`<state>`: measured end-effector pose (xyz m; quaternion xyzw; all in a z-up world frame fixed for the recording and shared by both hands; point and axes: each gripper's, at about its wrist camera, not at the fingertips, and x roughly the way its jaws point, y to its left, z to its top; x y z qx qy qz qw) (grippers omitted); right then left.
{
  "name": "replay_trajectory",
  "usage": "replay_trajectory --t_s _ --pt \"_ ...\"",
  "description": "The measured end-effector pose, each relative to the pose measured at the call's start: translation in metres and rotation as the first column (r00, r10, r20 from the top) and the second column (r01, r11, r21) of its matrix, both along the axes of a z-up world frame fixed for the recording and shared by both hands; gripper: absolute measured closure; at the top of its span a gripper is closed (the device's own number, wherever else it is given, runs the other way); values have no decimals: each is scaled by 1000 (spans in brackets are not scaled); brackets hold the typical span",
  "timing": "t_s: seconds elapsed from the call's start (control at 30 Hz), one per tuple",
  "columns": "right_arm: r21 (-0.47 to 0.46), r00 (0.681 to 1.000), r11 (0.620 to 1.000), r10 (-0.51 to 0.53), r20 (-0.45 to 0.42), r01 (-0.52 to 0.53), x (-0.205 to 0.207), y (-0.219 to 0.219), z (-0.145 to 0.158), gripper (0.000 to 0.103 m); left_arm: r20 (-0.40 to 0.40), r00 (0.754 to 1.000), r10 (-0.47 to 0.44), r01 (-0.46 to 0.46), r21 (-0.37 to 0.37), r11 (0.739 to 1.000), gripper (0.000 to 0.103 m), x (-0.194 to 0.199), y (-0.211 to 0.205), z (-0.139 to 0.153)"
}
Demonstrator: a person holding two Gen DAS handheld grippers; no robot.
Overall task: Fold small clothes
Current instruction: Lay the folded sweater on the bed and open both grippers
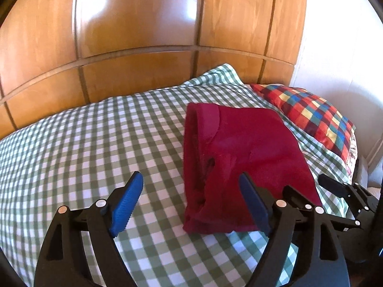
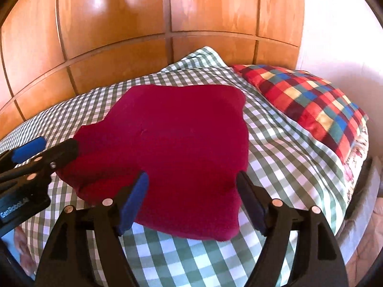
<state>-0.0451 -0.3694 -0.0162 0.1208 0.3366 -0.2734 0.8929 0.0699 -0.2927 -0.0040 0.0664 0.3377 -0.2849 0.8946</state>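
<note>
A small dark red garment (image 1: pixel 241 162) lies folded on the green-checked bed sheet (image 1: pixel 95 143); its left side is a doubled-over fold. In the right wrist view the garment (image 2: pixel 172 143) fills the middle. My left gripper (image 1: pixel 191 184) is open and empty, just above the garment's near left edge. My right gripper (image 2: pixel 191 179) is open and empty over the garment's near edge. The left gripper also shows in the right wrist view (image 2: pixel 51 149), at the garment's left corner. The right gripper shows at the far right of the left wrist view (image 1: pixel 335 186).
A multicoloured checked pillow (image 2: pixel 308 102) lies at the right, at the head of the bed. A glossy wooden panelled wardrobe (image 2: pixel 155 24) stands close behind the bed. The bed's right edge (image 2: pixel 359 191) drops off beside a white wall.
</note>
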Motion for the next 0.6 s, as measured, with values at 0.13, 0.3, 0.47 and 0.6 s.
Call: replay_trajectory --t_s 0.13,0.3,0.47,0.6 --pt "-24 999 999 -36 21 36 -7 6 9 14 8 1000 22 -22 12 1000 16 -7 7 4" --pt "-21 996 997 -69 47 70 -16 11 17 6 35 998 56 -57 9 998 10 -18 19 10" --pt "-46 994 995 -90 60 93 -24 19 22 3 59 995 83 -84 11 996 4 -30 31 15" --pt "-57 991 991 -119 65 123 -33 26 25 3 58 994 95 -96 5 995 4 -36 40 19"
